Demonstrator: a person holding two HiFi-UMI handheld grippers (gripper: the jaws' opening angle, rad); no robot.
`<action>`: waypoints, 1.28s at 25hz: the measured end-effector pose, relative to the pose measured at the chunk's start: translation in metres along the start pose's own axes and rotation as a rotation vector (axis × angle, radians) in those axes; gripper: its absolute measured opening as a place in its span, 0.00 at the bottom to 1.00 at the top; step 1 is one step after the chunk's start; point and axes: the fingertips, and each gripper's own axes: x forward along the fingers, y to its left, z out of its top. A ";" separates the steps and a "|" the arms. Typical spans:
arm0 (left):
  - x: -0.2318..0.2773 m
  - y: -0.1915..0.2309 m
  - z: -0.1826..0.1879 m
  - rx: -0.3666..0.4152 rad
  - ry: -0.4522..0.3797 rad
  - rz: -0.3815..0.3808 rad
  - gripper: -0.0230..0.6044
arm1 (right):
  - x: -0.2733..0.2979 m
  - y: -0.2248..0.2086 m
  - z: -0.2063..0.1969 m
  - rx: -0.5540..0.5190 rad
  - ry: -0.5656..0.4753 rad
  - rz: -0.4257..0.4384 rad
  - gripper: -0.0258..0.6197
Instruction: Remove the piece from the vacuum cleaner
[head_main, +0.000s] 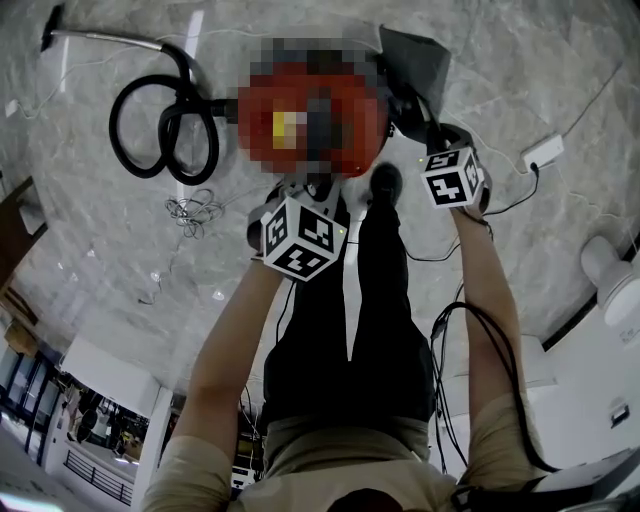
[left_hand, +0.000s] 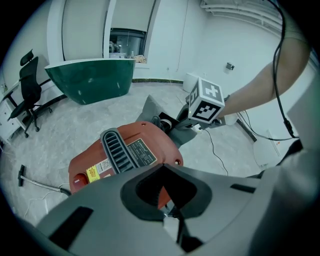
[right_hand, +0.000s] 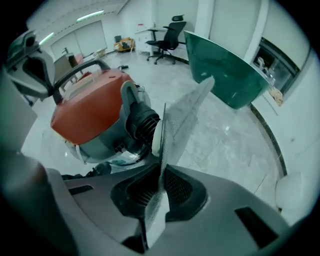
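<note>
Step in hand: pulling the piece off, grip made, separation not yet evident.

Vacuum (right_hand: 85, 112) sits on the floor (right_hand: 225, 135), red shell up, with the hose (head_main: 160, 125) coiled off to its side. Piece (right_hand: 182, 120) is a grey mesh-like sheet. It stands edge-on beside the black ribbed collar (right_hand: 142, 122) on the vacuum's grey end and runs from there straight down into the right gripper. In the head view it shows as a grey flap (head_main: 415, 60) at the far side of the vacuum.

Right gripper (right_hand: 161, 172): jaws pinched on the lower edge of the piece, sheet sandwiched between the pads, no gap visible.

Left gripper (left_hand: 161, 172): jaws drawn nearly together with a red wedge of the vacuum between them. Reads as a clamp on the shell edge to steady the body, though the contact itself is partly hidden by the jaws.

Judgement: piece looks to be touching the collar area. Cannot tell whether it is seated there or just resting against it.

Next move calls for:
- right gripper to draw the piece away from the collar, along the sheet's own plane so the thin material does not slip or tear out of the pinch
- left gripper to hold the vacuum down so the body does not follow
- a check that the piece clears the collar entirely
</note>
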 end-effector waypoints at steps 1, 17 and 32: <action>0.000 -0.001 0.000 -0.001 0.000 -0.003 0.03 | 0.000 0.000 -0.001 -0.032 0.002 -0.003 0.09; -0.014 0.008 0.005 -0.010 -0.052 0.032 0.03 | 0.006 -0.007 -0.004 0.231 -0.009 0.023 0.09; 0.004 0.006 0.016 0.031 -0.070 0.035 0.03 | 0.008 -0.028 0.000 0.040 0.021 -0.001 0.09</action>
